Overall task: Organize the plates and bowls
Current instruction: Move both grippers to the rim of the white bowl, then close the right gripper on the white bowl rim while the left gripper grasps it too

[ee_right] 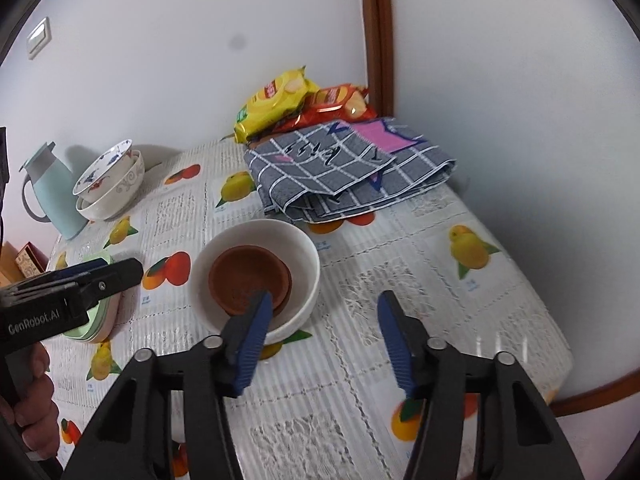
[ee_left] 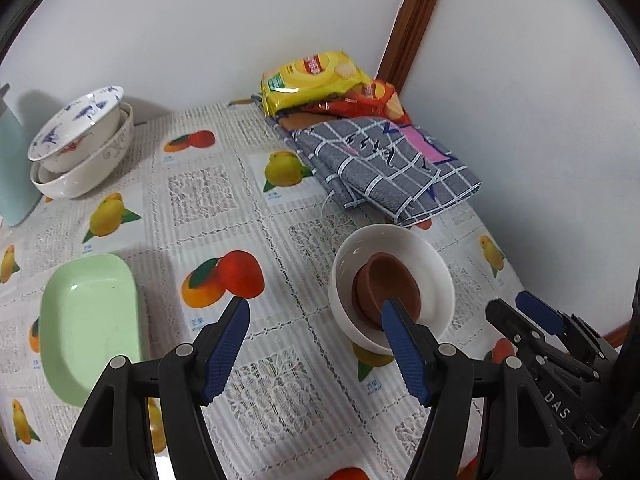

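Observation:
A white bowl (ee_left: pixel 432 264) (ee_right: pixel 304 256) sits on the fruit-print tablecloth with small brown bowls (ee_left: pixel 394 284) (ee_right: pixel 248 276) nested inside it. A green rectangular plate (ee_left: pixel 86 320) (ee_right: pixel 98 318) lies to the left on a stack. Two stacked patterned bowls (ee_left: pixel 76 148) (ee_right: pixel 110 184) stand at the back left. My left gripper (ee_left: pixel 316 328) is open and empty, above the cloth between the green plate and the white bowl. My right gripper (ee_right: pixel 324 312) is open and empty, its left finger over the white bowl's near rim.
A folded grey checked cloth (ee_left: pixel 384 164) (ee_right: pixel 348 172) and yellow and red snack packets (ee_left: pixel 316 76) (ee_right: pixel 280 100) lie at the back by the wall corner. A pale blue jug (ee_right: pixel 48 188) stands far left. The table edge (ee_right: pixel 560 368) curves at the right.

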Demonstrator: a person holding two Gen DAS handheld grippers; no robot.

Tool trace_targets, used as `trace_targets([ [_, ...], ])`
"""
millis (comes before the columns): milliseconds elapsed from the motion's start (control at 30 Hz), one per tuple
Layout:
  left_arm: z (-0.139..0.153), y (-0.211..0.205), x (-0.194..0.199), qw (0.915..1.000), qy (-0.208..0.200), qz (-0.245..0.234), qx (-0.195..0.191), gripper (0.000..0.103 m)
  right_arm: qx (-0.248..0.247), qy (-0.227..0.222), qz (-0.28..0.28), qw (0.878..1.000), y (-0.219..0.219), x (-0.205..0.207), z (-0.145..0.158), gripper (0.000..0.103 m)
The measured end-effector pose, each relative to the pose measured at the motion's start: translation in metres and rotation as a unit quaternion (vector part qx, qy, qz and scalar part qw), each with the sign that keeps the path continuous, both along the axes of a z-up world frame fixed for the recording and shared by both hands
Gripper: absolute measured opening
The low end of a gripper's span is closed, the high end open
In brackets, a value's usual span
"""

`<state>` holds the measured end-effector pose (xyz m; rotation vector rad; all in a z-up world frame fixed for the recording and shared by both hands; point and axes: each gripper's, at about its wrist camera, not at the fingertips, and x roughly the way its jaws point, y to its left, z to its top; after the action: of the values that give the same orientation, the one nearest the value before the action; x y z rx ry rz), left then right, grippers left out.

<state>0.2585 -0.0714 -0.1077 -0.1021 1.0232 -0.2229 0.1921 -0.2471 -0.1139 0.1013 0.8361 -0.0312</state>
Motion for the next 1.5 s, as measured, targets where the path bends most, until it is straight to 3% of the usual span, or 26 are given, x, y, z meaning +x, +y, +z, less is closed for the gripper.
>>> trace_targets([
  [200, -0.020, -0.005, 0.022, 0.9997, 0.025, -0.003, 0.007, 0.066, 0.010, 0.025, 0.003, 1.000, -0.001, 0.030, -0.022, 0.050],
  [333, -0.032, -0.007, 0.033, 0.9991, 0.041, -0.004, 0.011, 0.066, 0.011, 0.050, 0.004, 0.999, -0.001, 0.047, -0.038, 0.036],
  [567, -0.050, -0.018, 0.049, 0.9976, 0.060, -0.013, 0.030, 0.066, 0.001, 0.069, 0.011, 0.998, 0.001, 0.064, -0.055, 0.030],
  [800, -0.063, -0.025, 0.058, 0.9959, 0.074, -0.020, 0.048, 0.055, 0.009, 0.089, 0.005, 0.996, -0.001, 0.074, -0.068, 0.030],
  [1167, -0.075, -0.025, 0.069, 0.9945, 0.091, -0.023, 0.048, 0.053, -0.002, 0.103, -0.004, 0.995, 0.000, 0.086, -0.076, 0.030],
  [1400, -0.081, -0.026, 0.073, 0.9946, 0.093, -0.022, 0.039, 0.051, -0.003, 0.094, -0.007, 0.996, -0.001, 0.087, -0.075, 0.030],
  [1500, -0.082, -0.026, 0.073, 0.9953, 0.091, -0.021, 0.024, 0.043, 0.000, 0.090, -0.007, 0.996, -0.002, 0.088, -0.074, 0.028],
])
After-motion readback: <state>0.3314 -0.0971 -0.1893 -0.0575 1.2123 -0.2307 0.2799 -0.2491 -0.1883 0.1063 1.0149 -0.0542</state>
